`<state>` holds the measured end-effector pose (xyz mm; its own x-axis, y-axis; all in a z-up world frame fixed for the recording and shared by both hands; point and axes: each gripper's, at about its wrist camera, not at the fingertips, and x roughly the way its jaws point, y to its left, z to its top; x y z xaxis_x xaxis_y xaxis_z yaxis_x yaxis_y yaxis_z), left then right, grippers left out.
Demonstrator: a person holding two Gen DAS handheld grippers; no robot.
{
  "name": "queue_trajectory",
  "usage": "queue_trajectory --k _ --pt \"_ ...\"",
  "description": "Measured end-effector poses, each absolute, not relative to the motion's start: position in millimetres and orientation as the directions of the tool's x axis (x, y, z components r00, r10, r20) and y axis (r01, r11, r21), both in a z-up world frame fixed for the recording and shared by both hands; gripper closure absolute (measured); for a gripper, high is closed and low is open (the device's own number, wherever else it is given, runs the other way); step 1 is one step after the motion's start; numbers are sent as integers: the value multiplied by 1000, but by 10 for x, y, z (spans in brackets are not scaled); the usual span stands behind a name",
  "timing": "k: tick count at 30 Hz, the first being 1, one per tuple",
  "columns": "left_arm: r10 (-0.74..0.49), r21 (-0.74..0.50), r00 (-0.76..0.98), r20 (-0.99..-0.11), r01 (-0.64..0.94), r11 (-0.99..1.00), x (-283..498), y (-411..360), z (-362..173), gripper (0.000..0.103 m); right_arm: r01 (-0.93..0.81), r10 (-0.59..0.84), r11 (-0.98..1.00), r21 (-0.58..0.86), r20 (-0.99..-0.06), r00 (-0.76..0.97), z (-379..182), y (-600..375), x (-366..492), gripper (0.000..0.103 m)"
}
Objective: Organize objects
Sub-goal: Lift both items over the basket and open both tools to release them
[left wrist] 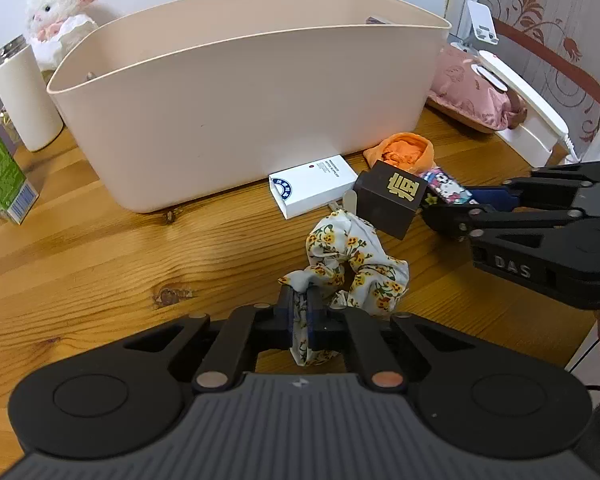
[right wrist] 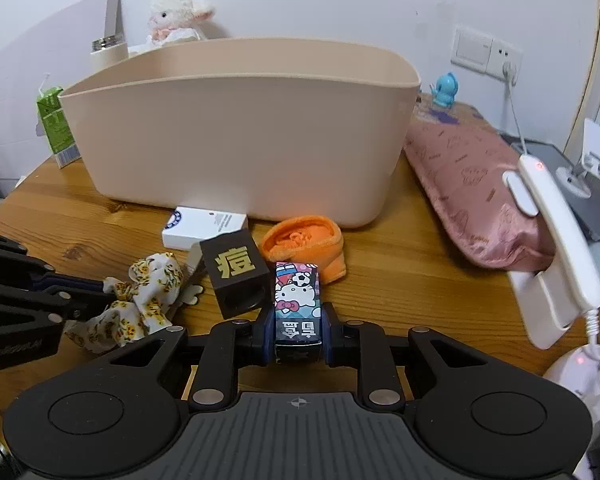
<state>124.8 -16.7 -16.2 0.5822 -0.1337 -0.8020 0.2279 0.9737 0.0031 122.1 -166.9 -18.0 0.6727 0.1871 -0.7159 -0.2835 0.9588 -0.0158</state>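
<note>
My left gripper [left wrist: 301,304] is shut on a floral fabric scrunchie [left wrist: 352,260], which rests on the wooden table [left wrist: 100,260]; it also shows in the right wrist view [right wrist: 140,296]. My right gripper [right wrist: 298,328] is shut on a Hello Kitty box [right wrist: 297,300], also seen in the left wrist view [left wrist: 446,186]. A dark cube with a gold character [right wrist: 236,274] stands just left of that box. An orange cloth item [right wrist: 304,246] and a white box [right wrist: 204,228] lie in front of the large beige bin [right wrist: 240,140].
A green carton [left wrist: 0,172], a white bottle [left wrist: 24,96] and a plush lamb [left wrist: 60,12] stand left of and behind the bin. A pink pillow [right wrist: 472,192] and a white handset on a stand [right wrist: 556,236] are at the right.
</note>
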Motion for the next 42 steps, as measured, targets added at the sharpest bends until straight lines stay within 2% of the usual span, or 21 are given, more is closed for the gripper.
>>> queue_trajectory --k 13,30,42 --pt "-143 -40 606 -782 181 983 1088 -31 8 99 -263 176 963 -49 -627 759 271 -1641 1014 82" --pt "-117 -35 745 -657 125 992 893 81 689 100 -251 184 965 -75 -491 852 874 -1622 869 82" --pt "-74 2 827 -557 91 996 1101 178 1180 99 -248 193 966 -69 -442 876 1092 -1578 1027 82"
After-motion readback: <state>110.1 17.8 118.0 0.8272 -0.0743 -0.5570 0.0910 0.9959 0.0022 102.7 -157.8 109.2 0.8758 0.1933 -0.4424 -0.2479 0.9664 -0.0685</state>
